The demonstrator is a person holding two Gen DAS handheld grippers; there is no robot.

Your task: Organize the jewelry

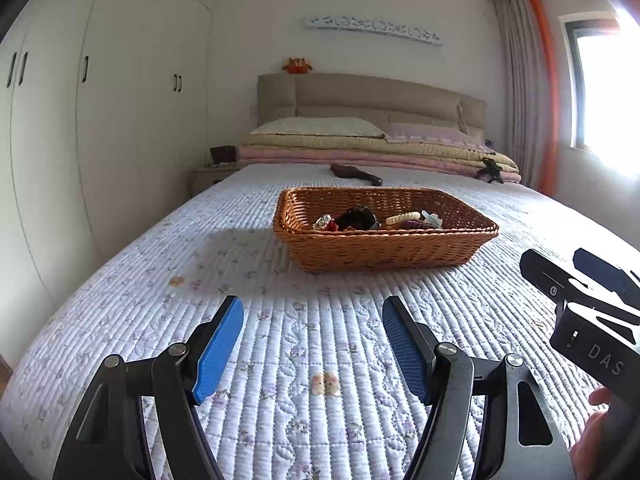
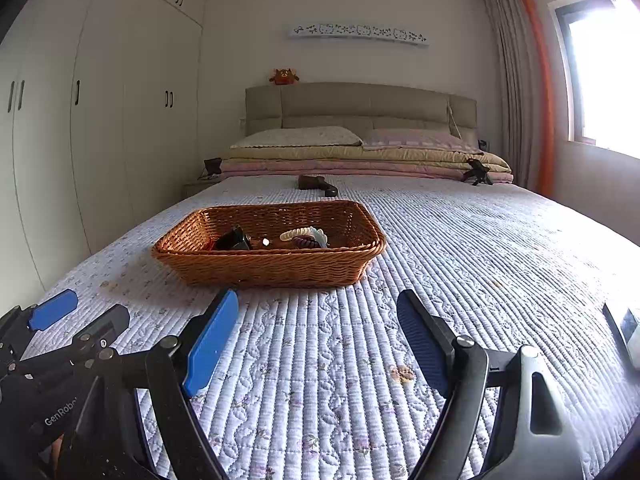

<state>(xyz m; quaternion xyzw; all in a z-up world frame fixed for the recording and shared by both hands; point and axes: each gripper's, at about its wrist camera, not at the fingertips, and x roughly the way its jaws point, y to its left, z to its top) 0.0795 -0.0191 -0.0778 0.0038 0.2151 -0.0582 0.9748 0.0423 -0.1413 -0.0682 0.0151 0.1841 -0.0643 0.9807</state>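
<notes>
A brown wicker basket [image 1: 384,258] [image 2: 264,270] sits on the quilted bed ahead of both grippers. Inside lie a cream coil hair tie [image 1: 402,217] [image 2: 296,233], a dark hair clip [image 1: 356,216] [image 2: 234,240], a purple coil [image 1: 416,225] [image 2: 306,242], a pale blue clip [image 1: 432,218] and a shiny small piece [image 1: 323,222]. My left gripper [image 1: 312,304] [image 2: 100,304] hovers open over the quilt, short of the basket, with nothing between its blue pads. My right gripper [image 2: 317,296] [image 1: 554,256] is open and empty too, to the basket's near right.
A dark brown object [image 1: 356,174] [image 2: 318,184] lies beyond the basket. Folded quilts and pillows [image 2: 360,152] are stacked at the headboard, with a small black stand [image 2: 476,172] beside them. White wardrobes [image 1: 120,120] line the left; a window is right. A flat device [image 2: 626,328] lies at the bed's right.
</notes>
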